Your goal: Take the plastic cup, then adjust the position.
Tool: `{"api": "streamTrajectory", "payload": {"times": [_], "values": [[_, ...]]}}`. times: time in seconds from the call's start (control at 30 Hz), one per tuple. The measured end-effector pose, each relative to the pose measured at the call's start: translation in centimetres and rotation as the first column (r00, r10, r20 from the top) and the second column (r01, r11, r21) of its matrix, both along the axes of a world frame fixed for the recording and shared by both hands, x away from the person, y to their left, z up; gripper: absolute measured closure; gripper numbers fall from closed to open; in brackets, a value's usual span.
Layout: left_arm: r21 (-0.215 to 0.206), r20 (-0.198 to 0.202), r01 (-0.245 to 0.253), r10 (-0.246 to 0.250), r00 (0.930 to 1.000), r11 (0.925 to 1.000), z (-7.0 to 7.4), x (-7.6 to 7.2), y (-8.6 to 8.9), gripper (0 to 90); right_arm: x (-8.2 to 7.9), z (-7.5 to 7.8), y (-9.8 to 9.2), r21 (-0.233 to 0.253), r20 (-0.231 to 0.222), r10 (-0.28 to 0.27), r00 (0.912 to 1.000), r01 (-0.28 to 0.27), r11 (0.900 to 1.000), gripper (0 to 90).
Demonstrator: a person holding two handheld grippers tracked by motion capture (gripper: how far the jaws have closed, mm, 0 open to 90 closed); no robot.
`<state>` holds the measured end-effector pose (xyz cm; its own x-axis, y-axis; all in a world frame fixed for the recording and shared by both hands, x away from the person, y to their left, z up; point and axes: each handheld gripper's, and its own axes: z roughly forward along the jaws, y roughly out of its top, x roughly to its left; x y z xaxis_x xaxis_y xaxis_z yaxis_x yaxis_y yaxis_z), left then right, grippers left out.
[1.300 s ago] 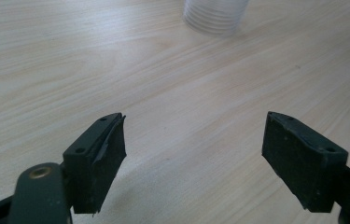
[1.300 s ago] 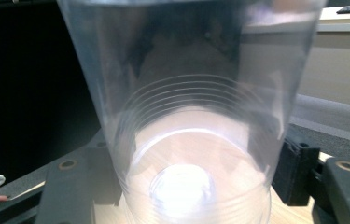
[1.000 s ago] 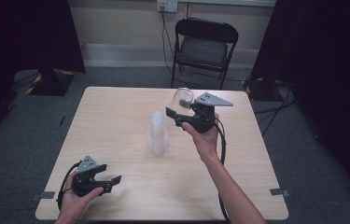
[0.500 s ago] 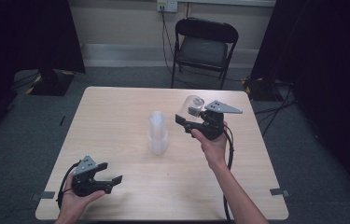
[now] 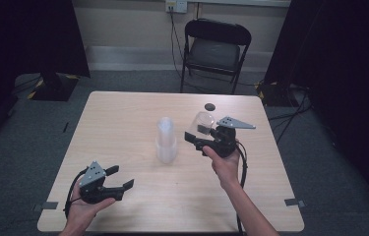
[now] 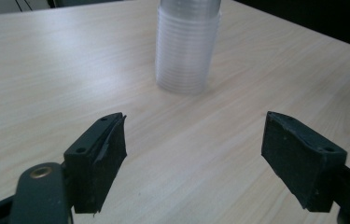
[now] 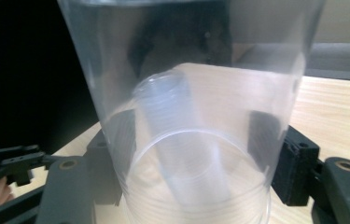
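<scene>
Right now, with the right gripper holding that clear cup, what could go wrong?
1. The clear cup is thin plastic, clamped between the right gripper jaws; too hard a squeeze may buckle it, too light and it may slip.
2. It is held close beside the cup stack; a sideways swing could topple the tall stack.
3. The left gripper rests open, apart from the stack, so nothing steadies it.

Dim room, table evenly lit (soft shadows); close views slightly blurred.
</scene>
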<state>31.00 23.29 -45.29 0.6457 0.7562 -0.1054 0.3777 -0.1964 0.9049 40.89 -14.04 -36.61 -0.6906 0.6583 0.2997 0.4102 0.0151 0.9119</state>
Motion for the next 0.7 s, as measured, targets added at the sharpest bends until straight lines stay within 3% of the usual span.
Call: {"api": "streamTrajectory", "payload": {"times": [0.3, 0.37, 0.47, 0.7], "values": [[-0.030, 0.038, -0.017, 0.019, 0.9991, 0.9994, 1.2, 0.8, -1.5, 24.7, -1.8, -0.6, -0.2, 0.040, -0.023, 0.018, 0.9996, -0.017, 0.999, 33.1], [-0.024, 0.050, 0.003, -0.001, 0.9987, 0.9997, 1.6, 1.0, -2.2, 25.4, -2.1, -0.9, -0.3, 0.043, -0.043, 0.023, 0.9988, -0.021, 0.999, 33.1], [-0.068, 0.041, 0.039, -0.036, 0.9985, 0.9969, 2.0, 1.1, -3.2, 25.0, -2.5, -1.1, -0.8, 0.038, -0.054, 0.023, 0.9983, -0.021, 0.999, 33.1], [-0.112, 0.069, 0.107, -0.100, 0.9926, 0.9879, 2.9, 1.5, -5.3, 28.7, -3.2, -1.5, -1.8, 0.067, -0.080, 0.021, 0.9966, -0.015, 0.998, 33.2]]}}
